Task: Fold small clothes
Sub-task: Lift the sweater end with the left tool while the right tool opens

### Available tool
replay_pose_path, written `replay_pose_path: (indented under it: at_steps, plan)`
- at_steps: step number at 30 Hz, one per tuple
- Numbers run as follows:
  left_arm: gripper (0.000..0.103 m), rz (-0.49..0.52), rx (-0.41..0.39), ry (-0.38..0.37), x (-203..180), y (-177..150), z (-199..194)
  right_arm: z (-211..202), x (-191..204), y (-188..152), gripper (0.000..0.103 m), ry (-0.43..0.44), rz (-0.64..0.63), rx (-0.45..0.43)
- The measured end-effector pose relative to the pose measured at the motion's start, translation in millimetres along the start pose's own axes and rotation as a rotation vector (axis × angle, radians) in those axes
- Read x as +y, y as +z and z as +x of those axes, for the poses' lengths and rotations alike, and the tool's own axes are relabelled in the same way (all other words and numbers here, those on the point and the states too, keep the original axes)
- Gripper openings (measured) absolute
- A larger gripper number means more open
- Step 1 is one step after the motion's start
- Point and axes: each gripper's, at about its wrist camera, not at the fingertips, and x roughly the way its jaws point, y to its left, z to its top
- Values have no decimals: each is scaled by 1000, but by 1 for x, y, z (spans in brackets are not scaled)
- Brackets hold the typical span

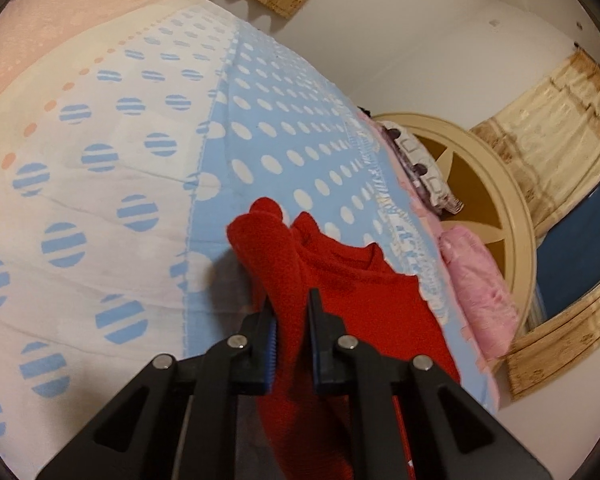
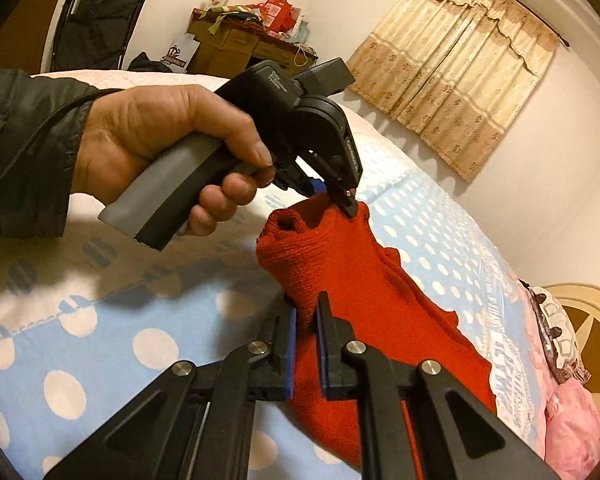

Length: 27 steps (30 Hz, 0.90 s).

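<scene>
Red knit garment on dotted bedsheet — L gripper & R gripper both clamped on it

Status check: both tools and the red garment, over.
Left tool shut on red garment. Right tool shut on it too. Garment partly lifted off the dotted bedspread. Nothing in the way.

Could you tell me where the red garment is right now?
The red garment hangs over the dotted blue bedspread, pinched by the left gripper and right gripper.
</scene>
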Motion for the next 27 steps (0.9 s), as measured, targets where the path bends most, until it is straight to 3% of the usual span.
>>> replay_pose_path:
  at_steps: [3, 5, 7, 9, 11, 12, 13, 19, 27]
  plan:
    - [15, 15, 9, 52, -2, -2, 3, 4, 6, -3, 8, 18, 1, 5]
    - [22, -3, 25, 87, 2, -3, 7, 5, 12, -2, 8, 29, -3, 7]
    - [51, -29, 40, 90, 7, -5, 8, 6, 18, -2, 8, 41, -13, 8]
    - [53, -32, 40, 97, 10, -8, 11, 6, 20, -2, 8, 48, -22, 10]
    - [44, -14, 62, 97, 10, -9, 16, 7, 22, -3, 8, 53, -25, 13]
    - [18, -8, 69, 103, 10, -10, 18, 8, 22, -4, 8, 53, -25, 14]
    - [13, -7, 82, 108, 11, -11, 19, 7, 21, -4, 8, 52, -24, 14]
    - [13, -30, 40, 53, 6, -7, 4, 2, 7, -5, 8, 49, -5, 2]
    - [13, -5, -23, -54, -43, 8, -3, -16, -33, -15, 8, -17, 64, -24]
